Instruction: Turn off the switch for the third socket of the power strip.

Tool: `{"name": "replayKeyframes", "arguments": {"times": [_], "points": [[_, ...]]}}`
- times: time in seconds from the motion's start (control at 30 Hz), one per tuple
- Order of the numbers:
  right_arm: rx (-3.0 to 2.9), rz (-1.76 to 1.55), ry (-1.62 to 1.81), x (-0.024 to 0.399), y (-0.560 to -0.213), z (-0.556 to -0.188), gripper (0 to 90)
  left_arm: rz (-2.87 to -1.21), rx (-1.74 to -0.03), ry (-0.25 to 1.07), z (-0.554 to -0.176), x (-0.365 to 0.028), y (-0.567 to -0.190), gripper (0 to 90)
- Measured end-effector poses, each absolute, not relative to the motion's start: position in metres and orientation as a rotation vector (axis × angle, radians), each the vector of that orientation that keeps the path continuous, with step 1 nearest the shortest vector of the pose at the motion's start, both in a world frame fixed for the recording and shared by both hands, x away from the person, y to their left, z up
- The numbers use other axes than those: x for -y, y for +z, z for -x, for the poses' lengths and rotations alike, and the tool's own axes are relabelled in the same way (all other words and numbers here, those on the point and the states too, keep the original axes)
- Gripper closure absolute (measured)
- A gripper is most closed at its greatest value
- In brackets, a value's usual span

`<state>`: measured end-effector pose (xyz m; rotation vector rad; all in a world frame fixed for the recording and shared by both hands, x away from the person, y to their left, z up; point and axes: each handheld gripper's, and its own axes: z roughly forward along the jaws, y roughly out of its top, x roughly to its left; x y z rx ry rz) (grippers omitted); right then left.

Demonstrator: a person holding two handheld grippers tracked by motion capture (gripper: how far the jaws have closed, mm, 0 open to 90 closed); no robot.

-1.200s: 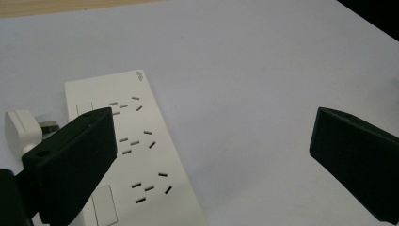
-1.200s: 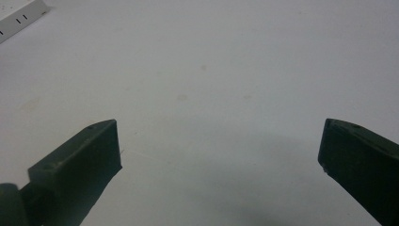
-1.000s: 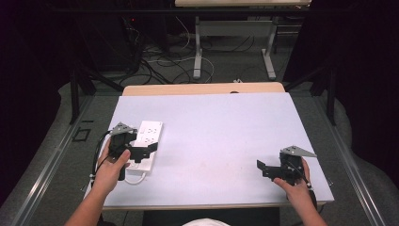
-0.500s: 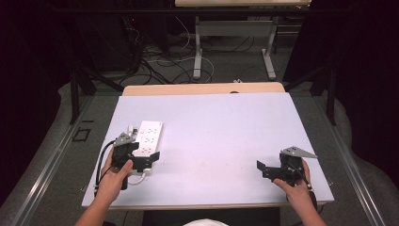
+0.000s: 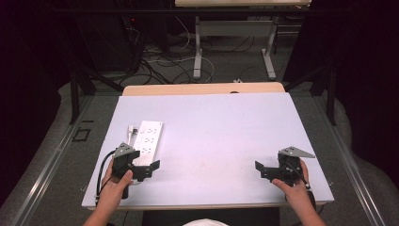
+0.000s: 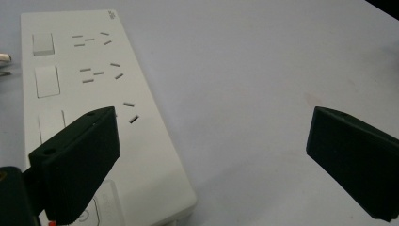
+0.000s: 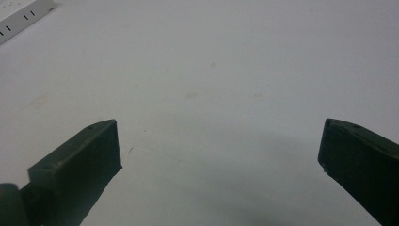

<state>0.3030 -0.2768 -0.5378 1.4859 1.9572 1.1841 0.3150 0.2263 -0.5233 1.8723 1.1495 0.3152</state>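
- White power strip (image 6: 94, 108): smooth plastic, faint satin sheen, flush matt switches.
- Bench (image 5: 221, 136): matt pale top, smooth, a few faint stains; bare light wood along the far edge.
- Left hand-held gripper (image 6: 211, 165): matt black plastic.
- Right hand-held gripper (image 7: 221, 174): same dull black, grey metal-looking plate on top.

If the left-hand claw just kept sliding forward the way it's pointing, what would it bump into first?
Probably the white power strip: one jaw of the open left gripper lines up over its near end, while the other faces bare table. Whether that jaw would clear the strip's top is unclear.
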Motion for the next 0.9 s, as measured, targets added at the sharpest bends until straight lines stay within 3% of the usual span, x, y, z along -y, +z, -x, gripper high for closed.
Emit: {"name": "replayKeyframes", "arguments": {"times": [0.9], "points": [[-1.968,-1.485,1.194,0.274,-0.539,-0.303,0.0,-1.873,-1.163,0.294,-0.315,-0.229,-0.540,5.6]]}}
